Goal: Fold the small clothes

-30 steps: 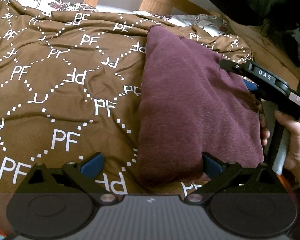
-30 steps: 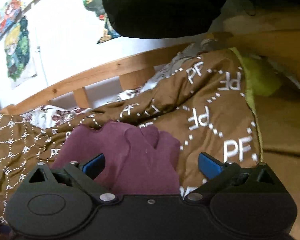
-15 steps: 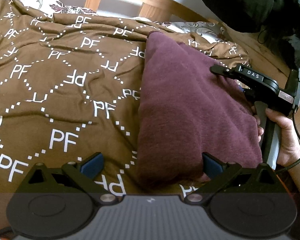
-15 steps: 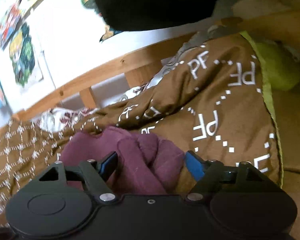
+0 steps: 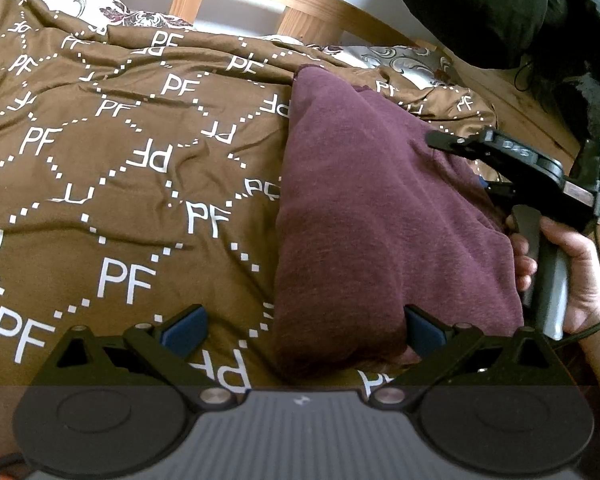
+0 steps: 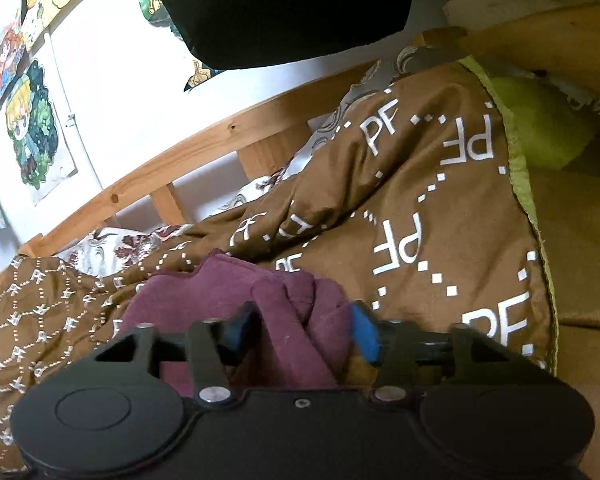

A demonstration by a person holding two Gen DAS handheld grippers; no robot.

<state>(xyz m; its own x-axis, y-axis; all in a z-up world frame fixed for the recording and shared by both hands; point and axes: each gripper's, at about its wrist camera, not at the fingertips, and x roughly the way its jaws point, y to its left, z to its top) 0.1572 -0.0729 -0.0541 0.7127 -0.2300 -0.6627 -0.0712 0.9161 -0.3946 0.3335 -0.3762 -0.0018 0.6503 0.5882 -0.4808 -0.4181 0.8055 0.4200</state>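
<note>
The right hand-held gripper (image 6: pixel 302 330) clamps a bunched fold of the soft maroon garment (image 5: pixel 364 216); the left hand-held gripper (image 5: pixel 300 332) stands released.

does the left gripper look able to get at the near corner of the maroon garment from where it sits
Probably yes: the left gripper has its jaws wide apart, and the maroon garment already reaches between them at its near corner, with nothing lying over that edge.
</note>
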